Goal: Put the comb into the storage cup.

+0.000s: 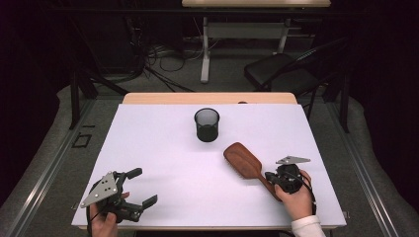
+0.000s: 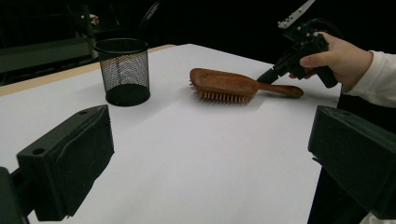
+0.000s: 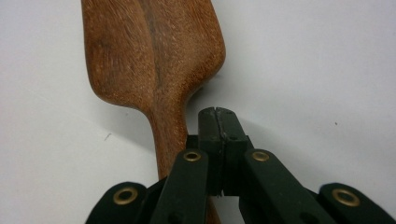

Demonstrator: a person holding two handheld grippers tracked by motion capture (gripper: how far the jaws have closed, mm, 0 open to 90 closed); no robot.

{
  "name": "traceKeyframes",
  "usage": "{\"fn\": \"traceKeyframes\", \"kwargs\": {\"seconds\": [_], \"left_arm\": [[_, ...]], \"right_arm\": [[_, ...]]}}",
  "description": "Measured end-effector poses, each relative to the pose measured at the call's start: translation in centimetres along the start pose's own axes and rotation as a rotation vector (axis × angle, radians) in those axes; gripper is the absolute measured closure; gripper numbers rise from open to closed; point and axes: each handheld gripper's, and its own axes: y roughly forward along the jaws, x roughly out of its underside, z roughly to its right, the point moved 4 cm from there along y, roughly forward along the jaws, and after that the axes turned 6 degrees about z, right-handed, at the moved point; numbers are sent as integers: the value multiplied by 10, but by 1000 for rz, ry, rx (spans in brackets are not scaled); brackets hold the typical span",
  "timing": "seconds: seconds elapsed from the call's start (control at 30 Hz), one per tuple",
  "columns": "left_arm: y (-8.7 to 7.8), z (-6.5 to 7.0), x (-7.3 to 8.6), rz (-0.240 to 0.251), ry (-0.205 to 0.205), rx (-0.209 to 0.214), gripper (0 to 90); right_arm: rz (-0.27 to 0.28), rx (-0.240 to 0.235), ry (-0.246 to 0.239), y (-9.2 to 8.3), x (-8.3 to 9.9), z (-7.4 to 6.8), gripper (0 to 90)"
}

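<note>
**Wooden Hairbrush: Right Claw Closed Beside the Handle**

Wood, dark brown and smooth-backed, forms the hairbrush (image 1: 243, 161), which lies on the white worktop (image 1: 163, 148) at its right-hand half, bristles down. Its long axis runs diagonally in the high view: the broad head points away from the person and toward the centre, and the narrow handle points back toward the near right corner. In the left gripper view the brush (image 2: 224, 84) rests flat, nothing lifting it.

The right claw (image 3: 218, 123) is at the handle. Its jaws stand pressed together with no gap between them, and the right gripper view places the tips just beside the neck of the handle, on its right side, not around it. Whether the tips touch the wood cannot be told. The brush therefore appears unheld.

The left claw (image 1: 140, 186) rests at the near left corner of the worktop, well apart from the brush, with its jaws spread wide and nothing between them.

A black mesh cup (image 1: 207, 124) stands upright and empty near the far centre of the worktop, apart from the brush head.

Progress, as a judgement: the work is at an early stage. The approach to the handle is made; a grip is not. Remaining steps likely include opening the right claw, closing it across the handle, and lifting the brush, possibly toward the cup.
</note>
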Motion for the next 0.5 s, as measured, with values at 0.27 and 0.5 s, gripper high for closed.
{"fn": "traceKeyframes", "kwargs": {"seconds": [0.27, 0.5], "left_arm": [[1, 0, 0, -1, -3, 1, 2], [1, 0, 1, -6, 0, -1, 3]], "right_arm": [[18, 1, -9, -3, 1, -2, 898], [24, 7, -7, -3, 1, -2, 885]]}}
